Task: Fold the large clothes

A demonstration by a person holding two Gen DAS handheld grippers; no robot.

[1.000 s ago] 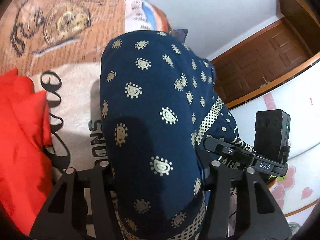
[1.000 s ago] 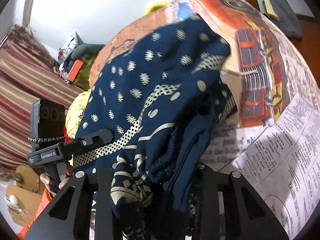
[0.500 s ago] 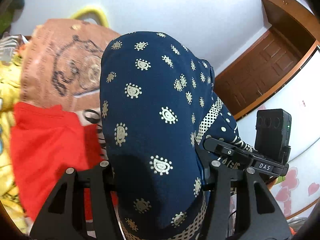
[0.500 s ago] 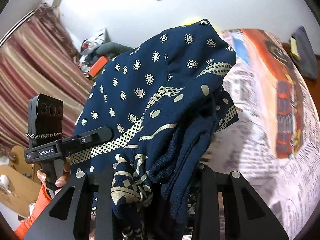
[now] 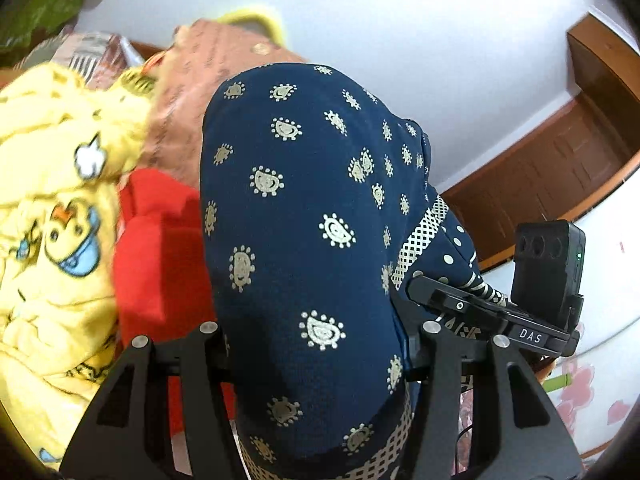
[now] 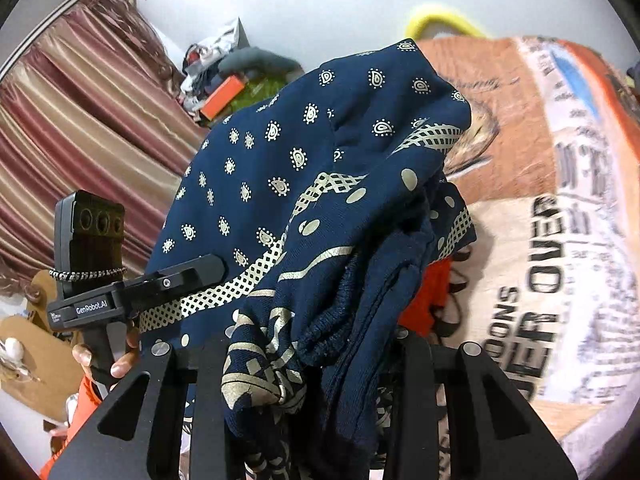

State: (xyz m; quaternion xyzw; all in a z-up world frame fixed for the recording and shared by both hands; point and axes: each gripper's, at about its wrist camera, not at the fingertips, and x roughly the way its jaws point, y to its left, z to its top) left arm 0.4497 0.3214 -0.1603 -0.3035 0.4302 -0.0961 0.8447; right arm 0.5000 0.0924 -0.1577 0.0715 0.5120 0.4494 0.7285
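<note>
**Two grippers lifted with one navy garment between them**

Both grippers are seen angled downward over a bed, each clamped on the same navy garment (image 5: pixel 304 216) printed with cream paisley and a checked band. The left gripper (image 5: pixel 316 364) is closed on a thick, smooth fold of it, the cloth bulging up between its fingers and filling the middle of the left wrist view. The right gripper (image 6: pixel 296 360) is clenched on a bunched edge where an inner hem and gathered layers hang down — the garment is thus held up off the bed, stretched between the two.

A printed bedspread (image 6: pixel 560 240) is spread beneath, on which "OVER" can be read; other lettering is blurred. A yellow cartoon-print cloth (image 5: pixel 52 208) and a red cloth (image 5: pixel 156 248) lie on the bed to the left, touching one another.

In the right wrist view the left gripper's handle is labelled "GenRobot.AI" and is grasped by a hand (image 6: pixel 104 356); in the left wrist view the right gripper's body is marked "DAS".
</note>
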